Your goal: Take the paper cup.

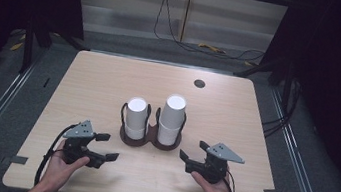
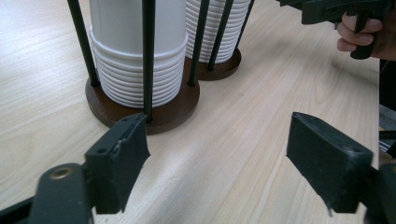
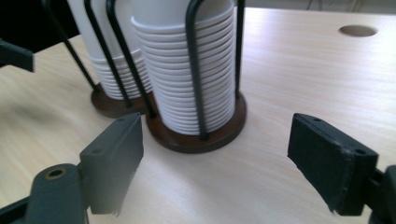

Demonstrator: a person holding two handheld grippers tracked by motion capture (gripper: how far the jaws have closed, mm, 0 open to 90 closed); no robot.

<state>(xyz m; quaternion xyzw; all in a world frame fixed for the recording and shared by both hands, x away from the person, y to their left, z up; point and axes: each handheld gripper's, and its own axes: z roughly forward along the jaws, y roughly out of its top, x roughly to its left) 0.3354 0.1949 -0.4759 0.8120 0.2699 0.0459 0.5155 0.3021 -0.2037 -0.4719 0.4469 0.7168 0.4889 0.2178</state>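
Observation:
Two stacks of white paper cups stand upside down in a dark double cup holder point(image 1: 149, 141) at the table's middle. The left stack point(image 1: 135, 118) is shorter, the right stack point(image 1: 172, 119) taller. Thin black wire uprights point(image 2: 148, 56) ring each stack on round brown bases point(image 3: 198, 137). My left gripper point(image 1: 107, 146) rests near the front left, open, nothing between its jaws, pointing toward the holder. My right gripper point(image 1: 192, 149) sits at the front right, open and empty, also facing the holder. The left stack point(image 2: 137, 51) looms close in the left gripper view; the right stack point(image 3: 187, 65) in the right gripper view.
The light wooden table point(image 1: 98, 91) has a round cable hole point(image 1: 199, 83) at the back right. Tape marks point(image 1: 18, 159) sit near the front corners. Cables point(image 1: 206, 45) lie on the floor beyond the table. Dark curtains flank both sides.

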